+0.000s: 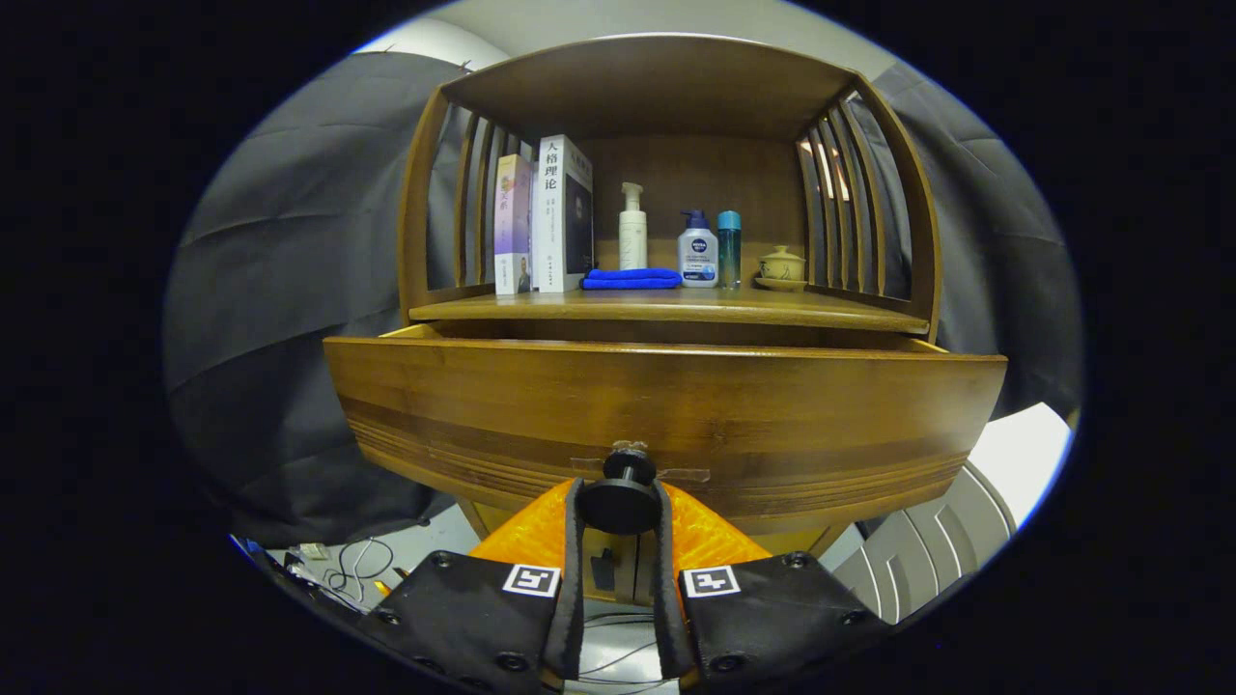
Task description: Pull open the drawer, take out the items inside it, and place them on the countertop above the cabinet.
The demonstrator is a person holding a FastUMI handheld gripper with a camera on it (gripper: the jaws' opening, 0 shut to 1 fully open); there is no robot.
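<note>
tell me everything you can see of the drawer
The drawer is brown wood with a curved front and grooved bands along its lower edge. It stands pulled partly out beneath the countertop; its inside is hidden. A dark round knob juts from the front's middle, and the gripper is shut on that knob, one finger at each side.

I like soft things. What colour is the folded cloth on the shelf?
Bright blue. The cloth shows best in the gripper view, lying between the books and bottles.

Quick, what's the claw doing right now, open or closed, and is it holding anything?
Claw: closed on the drawer knob, one finger on each side; the drawer is pulled partway out.
</note>
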